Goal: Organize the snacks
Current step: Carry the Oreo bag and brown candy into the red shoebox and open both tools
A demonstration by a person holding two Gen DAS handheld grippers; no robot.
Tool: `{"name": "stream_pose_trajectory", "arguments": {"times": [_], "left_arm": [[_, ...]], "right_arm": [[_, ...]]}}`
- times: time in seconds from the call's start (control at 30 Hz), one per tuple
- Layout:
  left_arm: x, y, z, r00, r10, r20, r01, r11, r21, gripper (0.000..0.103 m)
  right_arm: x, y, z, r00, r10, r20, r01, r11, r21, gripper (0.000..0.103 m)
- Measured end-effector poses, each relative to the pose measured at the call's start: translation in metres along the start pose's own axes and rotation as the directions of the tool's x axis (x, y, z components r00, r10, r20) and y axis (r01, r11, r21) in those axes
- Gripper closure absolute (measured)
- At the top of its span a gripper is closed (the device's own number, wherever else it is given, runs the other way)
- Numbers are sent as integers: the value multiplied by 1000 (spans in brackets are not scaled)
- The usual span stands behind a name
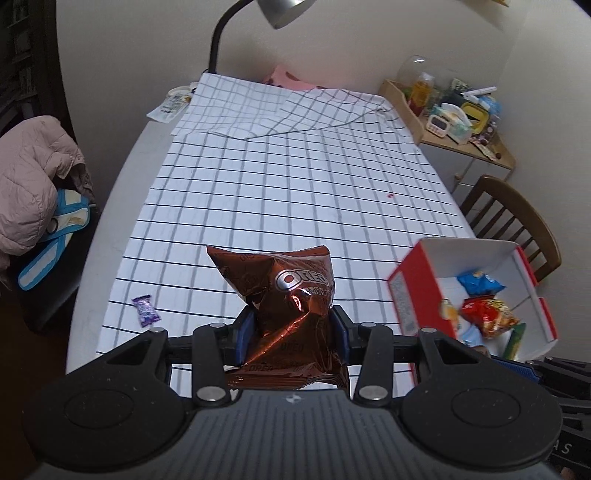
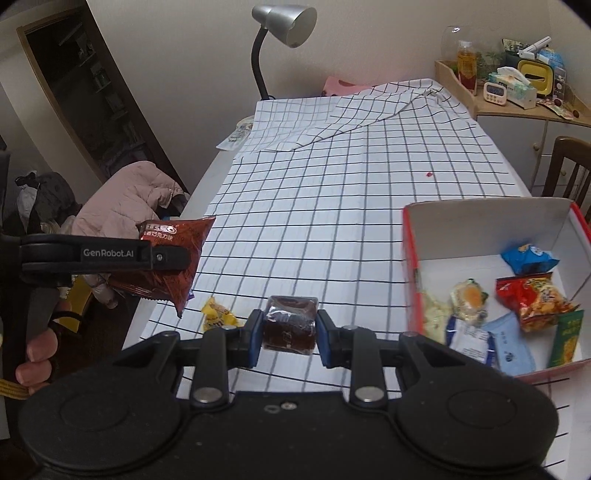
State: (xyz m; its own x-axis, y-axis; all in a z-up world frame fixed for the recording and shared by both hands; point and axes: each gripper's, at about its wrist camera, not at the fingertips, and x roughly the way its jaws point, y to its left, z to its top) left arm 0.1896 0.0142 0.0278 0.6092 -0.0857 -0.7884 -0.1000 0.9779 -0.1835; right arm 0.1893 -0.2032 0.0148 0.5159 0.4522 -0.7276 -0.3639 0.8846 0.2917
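Observation:
My left gripper (image 1: 293, 328) is shut on a brown Oreo bag (image 1: 284, 291), held above the checked tablecloth (image 1: 280, 192); the same Oreo bag (image 2: 173, 254) shows at the left of the right wrist view, pinched in the left gripper (image 2: 162, 258). My right gripper (image 2: 288, 332) is shut on a small dark brown wrapped snack (image 2: 290, 323), also lifted off the table. A red and white box (image 2: 410, 258) at the right holds several snack packets. The red and white box (image 1: 402, 291) lies right of the Oreo bag in the left wrist view.
A purple candy (image 1: 146, 310) and a yellow candy (image 2: 216, 314) lie loose near the table's front left. A wooden chair (image 1: 517, 221) stands at the right, a chair with a pink jacket (image 1: 33, 177) at the left. A desk lamp (image 2: 284, 26) and cluttered shelf (image 2: 517, 88) are at the back.

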Motion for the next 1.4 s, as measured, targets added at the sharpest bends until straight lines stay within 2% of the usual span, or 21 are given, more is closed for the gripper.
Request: {"name": "stream_pose_trajectory", "arguments": {"times": [0.4, 0.7, 0.87, 1.07, 1.4], "left_arm": [[10, -118, -17, 999, -48, -13, 49, 997, 54, 61], [38, -190, -19, 996, -78, -31, 81, 991, 107, 61], [67, -211, -16, 994, -92, -64, 99, 988, 117, 60], [103, -222, -15, 992, -67, -110, 80, 990, 118, 60], [145, -241, -15, 989, -40, -141, 64, 983, 174, 60]], "right_arm": [[-49, -93, -7, 999, -40, 31, 39, 999, 18, 76], [-56, -165, -11, 994, -105, 22, 104, 993, 58, 76], [-46, -193, -12, 991, -137, -2, 137, 988, 65, 76], [-27, -219, -13, 985, -165, -46, 168, 983, 73, 76], [5, -233, -18, 981, -150, -120, 158, 986, 56, 76]]}}
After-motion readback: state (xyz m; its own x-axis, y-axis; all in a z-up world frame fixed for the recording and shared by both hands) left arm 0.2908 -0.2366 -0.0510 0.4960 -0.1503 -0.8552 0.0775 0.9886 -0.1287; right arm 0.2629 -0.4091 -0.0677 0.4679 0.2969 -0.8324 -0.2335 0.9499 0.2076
